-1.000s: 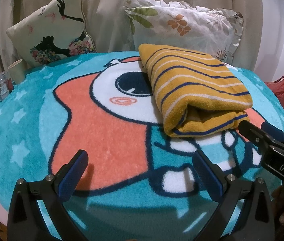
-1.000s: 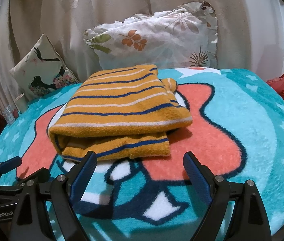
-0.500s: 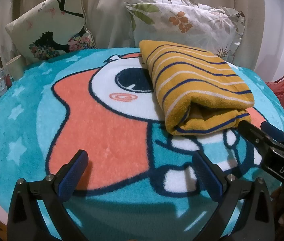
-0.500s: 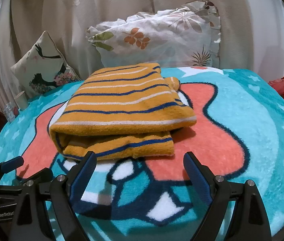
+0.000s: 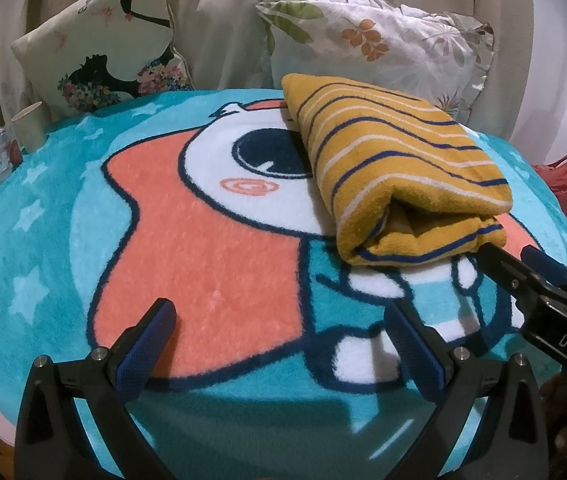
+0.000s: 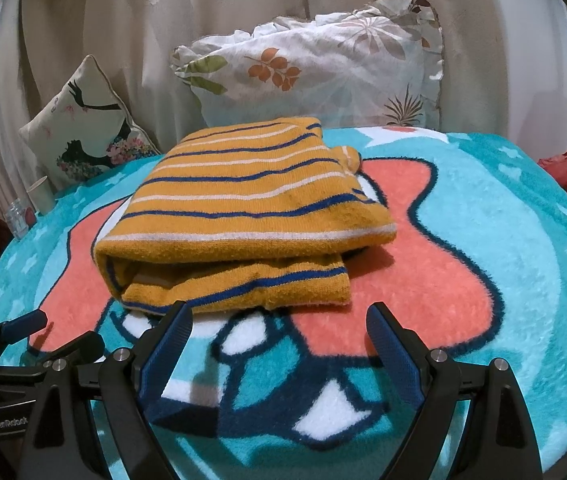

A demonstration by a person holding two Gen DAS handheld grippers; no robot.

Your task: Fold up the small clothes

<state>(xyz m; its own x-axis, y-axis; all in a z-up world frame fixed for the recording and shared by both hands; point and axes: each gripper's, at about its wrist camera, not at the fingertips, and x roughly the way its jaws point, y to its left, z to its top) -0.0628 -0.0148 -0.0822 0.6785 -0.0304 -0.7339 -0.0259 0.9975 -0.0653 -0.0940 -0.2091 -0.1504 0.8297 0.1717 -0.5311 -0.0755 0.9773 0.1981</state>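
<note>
My left gripper (image 5: 279,320) and right gripper (image 6: 279,324) both gape wide, holding nothing. The folded striped garment (image 6: 239,216) lies mid-frame on the cartoon blanket (image 6: 483,240). Readable: "DAS" lower right, "GenRobot" lower left.

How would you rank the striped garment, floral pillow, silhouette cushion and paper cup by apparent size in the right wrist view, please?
1. Striped garment, though it is nearest.
2. Floral pillow.
3. Silhouette cushion.
4. Paper cup.

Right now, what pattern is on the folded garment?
Mustard yellow with navy and white stripes; clearest in the right wrist view.
</note>
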